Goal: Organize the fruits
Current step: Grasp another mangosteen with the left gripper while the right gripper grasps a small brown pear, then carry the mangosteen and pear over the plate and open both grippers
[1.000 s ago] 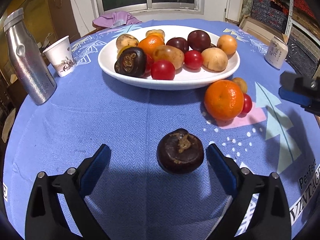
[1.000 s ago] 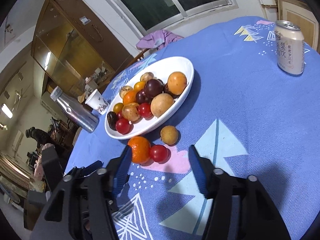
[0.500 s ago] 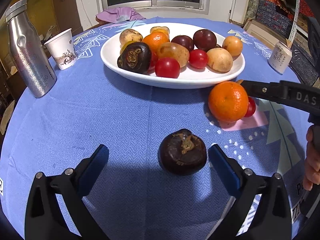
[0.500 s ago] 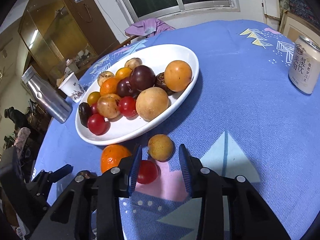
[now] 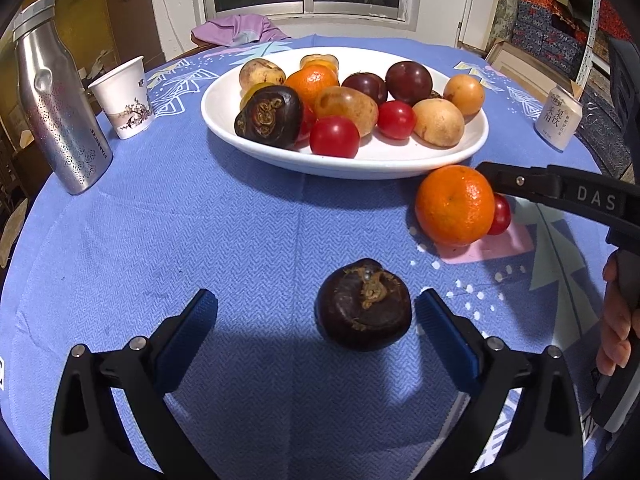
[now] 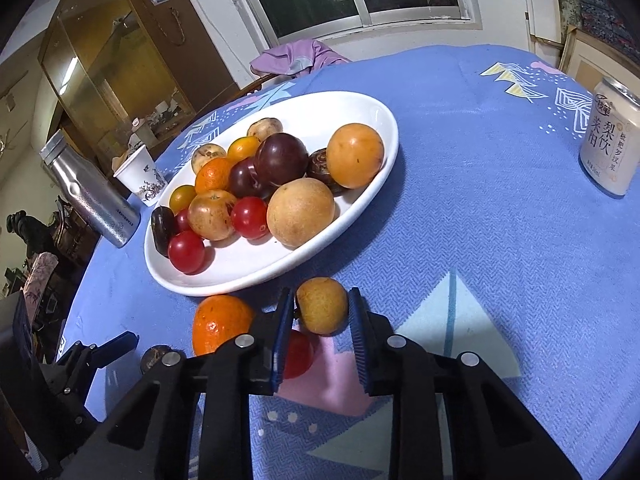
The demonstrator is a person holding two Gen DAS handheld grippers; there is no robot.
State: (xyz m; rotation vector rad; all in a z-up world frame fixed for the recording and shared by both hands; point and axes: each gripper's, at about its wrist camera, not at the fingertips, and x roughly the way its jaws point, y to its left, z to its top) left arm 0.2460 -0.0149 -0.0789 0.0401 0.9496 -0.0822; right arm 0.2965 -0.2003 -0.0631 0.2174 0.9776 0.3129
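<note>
A dark brown fruit (image 5: pixel 362 304) lies on the blue tablecloth between the fingers of my left gripper (image 5: pixel 316 300), which is open and not touching it. My right gripper (image 6: pixel 320 298) is shut on a small yellow-brown fruit (image 6: pixel 322 306) just in front of the white plate (image 6: pixel 240 276). An orange (image 6: pixel 220 322) and a red cherry tomato (image 6: pixel 298 354) sit right beside its left finger. The plate (image 5: pixel 360 168) holds several fruits. In the left wrist view one finger of the right gripper reaches in behind the orange (image 5: pixel 454 204), and the yellow fruit is hidden.
A dented metal bottle (image 5: pixel 60 100) and a paper cup (image 5: pixel 124 98) stand left of the plate. A drink can (image 6: pixel 610 140) stands at the right. A purple cloth (image 5: pixel 240 34) lies at the far table edge. A hand (image 5: pixel 618 320) holds the right gripper's handle.
The right gripper moved in towards the loose fruits by the plate and its jaws closed onto the small yellow-brown fruit. The left gripper and the dark fruit stayed put.
</note>
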